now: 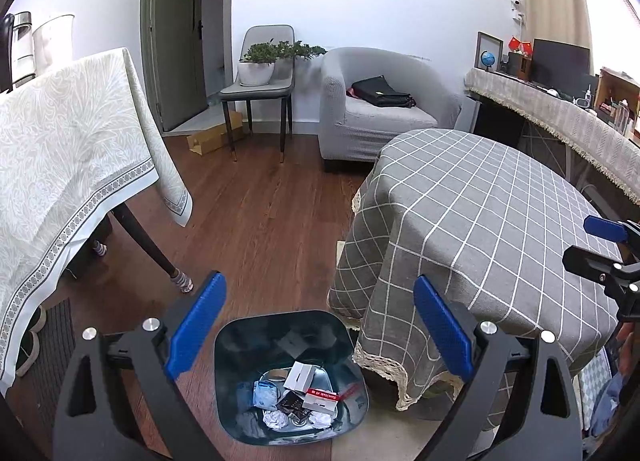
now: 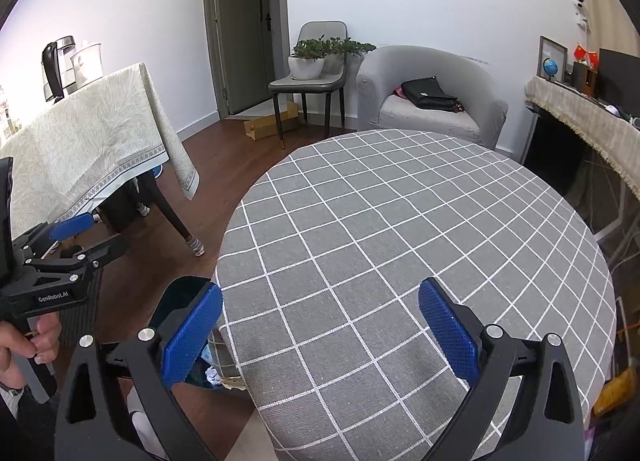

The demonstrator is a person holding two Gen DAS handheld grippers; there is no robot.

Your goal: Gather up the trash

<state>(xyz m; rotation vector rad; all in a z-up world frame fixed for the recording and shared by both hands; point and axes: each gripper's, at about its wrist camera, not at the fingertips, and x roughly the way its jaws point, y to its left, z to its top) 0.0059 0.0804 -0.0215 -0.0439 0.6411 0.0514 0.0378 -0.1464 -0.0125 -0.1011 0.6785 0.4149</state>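
Observation:
A dark trash bin (image 1: 240,345) stands on the floor by the round table. It holds small white boxes (image 1: 300,377), crumpled paper balls (image 1: 276,419) and a dark wrapper. My left gripper (image 1: 318,325) is open and empty, above the bin. My right gripper (image 2: 320,335) is open and empty, over the round table with the grey checked cloth (image 2: 420,241). The bin's rim (image 2: 180,293) shows at the table's left edge in the right wrist view. The right gripper also shows at the right edge of the left wrist view (image 1: 600,249).
A table with a pale cloth (image 1: 60,161) stands at the left, its leg (image 1: 152,249) near the bin. A grey armchair (image 1: 380,109) with a black bag, a chair with a potted plant (image 1: 258,69) and a desk (image 1: 560,121) line the back.

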